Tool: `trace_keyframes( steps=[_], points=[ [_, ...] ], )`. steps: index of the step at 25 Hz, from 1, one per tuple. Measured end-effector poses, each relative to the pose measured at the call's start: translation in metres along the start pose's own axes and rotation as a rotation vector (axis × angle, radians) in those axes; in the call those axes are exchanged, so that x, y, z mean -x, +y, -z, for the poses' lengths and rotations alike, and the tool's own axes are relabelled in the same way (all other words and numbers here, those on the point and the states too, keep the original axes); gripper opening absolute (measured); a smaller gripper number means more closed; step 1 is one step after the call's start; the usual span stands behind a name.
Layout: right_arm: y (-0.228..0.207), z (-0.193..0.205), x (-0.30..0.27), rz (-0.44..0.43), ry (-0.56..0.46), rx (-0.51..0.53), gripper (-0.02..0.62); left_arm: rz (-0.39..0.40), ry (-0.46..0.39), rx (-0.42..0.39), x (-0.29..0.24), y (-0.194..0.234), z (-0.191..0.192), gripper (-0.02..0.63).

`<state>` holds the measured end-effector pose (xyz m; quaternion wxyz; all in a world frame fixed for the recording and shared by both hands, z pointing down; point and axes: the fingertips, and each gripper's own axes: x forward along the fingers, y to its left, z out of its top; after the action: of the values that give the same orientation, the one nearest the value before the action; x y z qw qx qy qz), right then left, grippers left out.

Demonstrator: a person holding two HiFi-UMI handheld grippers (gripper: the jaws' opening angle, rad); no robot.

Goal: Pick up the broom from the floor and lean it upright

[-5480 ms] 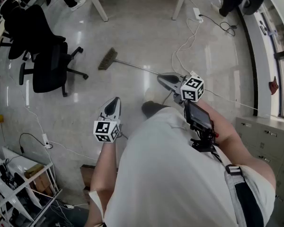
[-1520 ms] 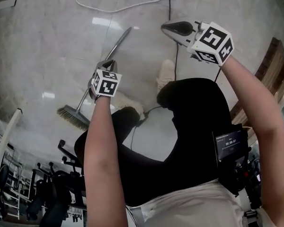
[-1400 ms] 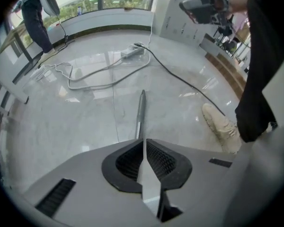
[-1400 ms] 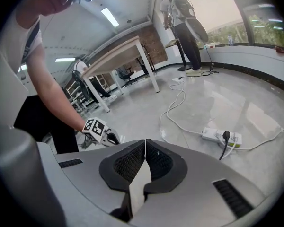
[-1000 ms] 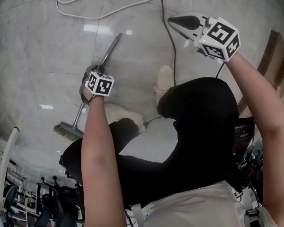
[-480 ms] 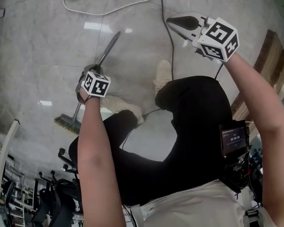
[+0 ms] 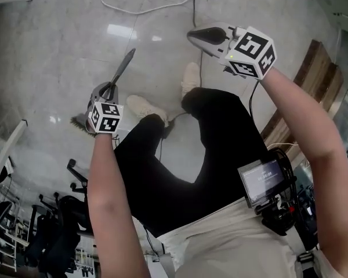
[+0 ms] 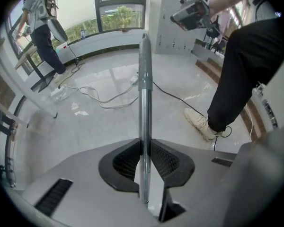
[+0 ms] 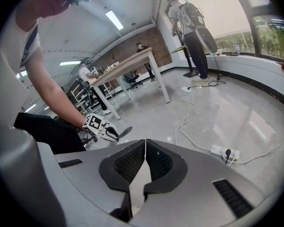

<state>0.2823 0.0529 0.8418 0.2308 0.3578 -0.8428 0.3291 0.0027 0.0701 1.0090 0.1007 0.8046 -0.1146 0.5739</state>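
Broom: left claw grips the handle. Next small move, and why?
Probably lift the left claw higher so the broom swings toward upright. Its pads clamp the metal handle, but in the head view the handle slants, with the brush low. The right claw is shut, empty and away from it, so the left must do the tilting.

I wear black trousers [image 7: 220,132], beige shoes [image 7: 140,106], a pale shirt [image 7: 220,248] and a waist-mounted screen [image 7: 261,181]; my grey left gripper [image 7: 107,89] and right gripper [image 7: 192,36] carry black-and-white marker cubes [image 7: 250,52].
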Motion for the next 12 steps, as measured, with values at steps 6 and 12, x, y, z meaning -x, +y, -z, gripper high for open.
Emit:
trace_keyframes(
  steps=[6, 12],
  points=[
    [0.073, -0.046, 0.018, -0.051, 0.008, 0.041, 0.018, -0.068, -0.122, 0.049, 0.101, 0.005, -0.013, 0.071],
    [0.145, -0.105, 0.039, -0.117, 0.008, 0.111, 0.018, -0.174, -0.237, 0.191, 0.197, 0.028, 0.004, 0.071]
  ],
)
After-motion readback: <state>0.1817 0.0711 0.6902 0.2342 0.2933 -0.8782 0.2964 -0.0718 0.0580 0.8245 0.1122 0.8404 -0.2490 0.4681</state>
